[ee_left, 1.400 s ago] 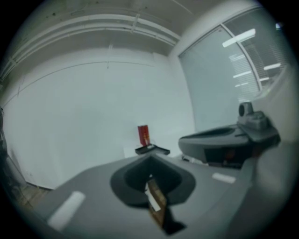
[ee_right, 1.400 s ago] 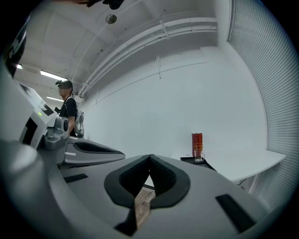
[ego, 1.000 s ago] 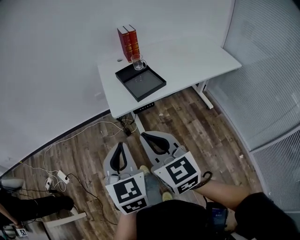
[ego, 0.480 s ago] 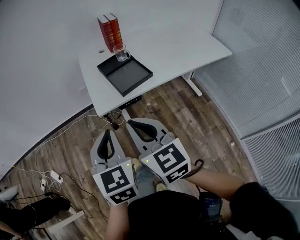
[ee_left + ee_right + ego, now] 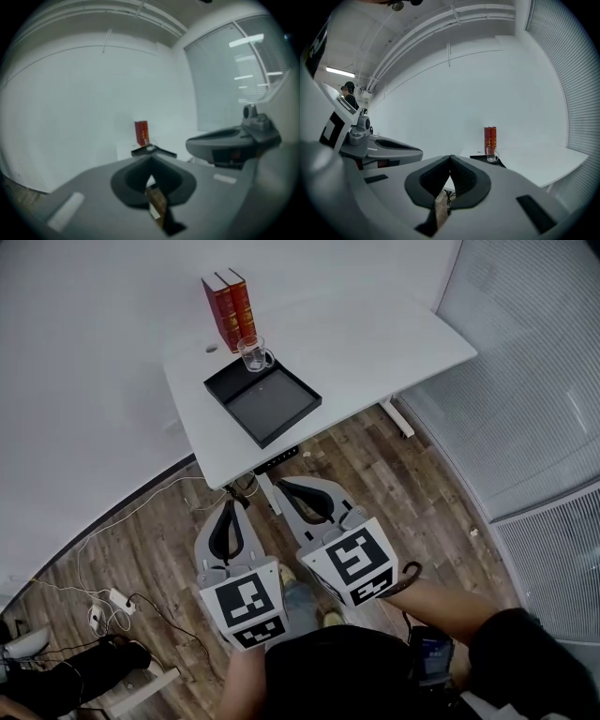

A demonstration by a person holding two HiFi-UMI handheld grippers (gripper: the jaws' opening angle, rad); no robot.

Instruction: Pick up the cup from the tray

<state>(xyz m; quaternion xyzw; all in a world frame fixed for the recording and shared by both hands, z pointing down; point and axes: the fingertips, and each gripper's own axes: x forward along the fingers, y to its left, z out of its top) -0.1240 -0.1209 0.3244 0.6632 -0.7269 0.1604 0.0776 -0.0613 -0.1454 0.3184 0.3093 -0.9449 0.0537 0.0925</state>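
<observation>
A clear glass cup [image 5: 253, 353] with a handle stands in the far corner of a black tray [image 5: 263, 401] on a white desk [image 5: 375, 343]. From the right gripper view the cup [image 5: 491, 153] and the tray [image 5: 483, 159] look small and far ahead. In the left gripper view only the tray [image 5: 153, 150] shows clearly. My left gripper [image 5: 232, 505] and right gripper [image 5: 283, 486] hover over the wooden floor, well short of the desk. Both are shut with nothing between their jaws.
Two red books [image 5: 229, 307] stand upright just behind the tray. Window blinds [image 5: 534, 381] run along the right. White cables [image 5: 150, 512] and a power strip [image 5: 112, 601] lie on the floor at left. The desk's leg [image 5: 398, 416] stands at the right.
The view has shifted back a little, so desk and tray sit slightly lower and further right than half a second ago. Both grippers stay shut, side by side.
</observation>
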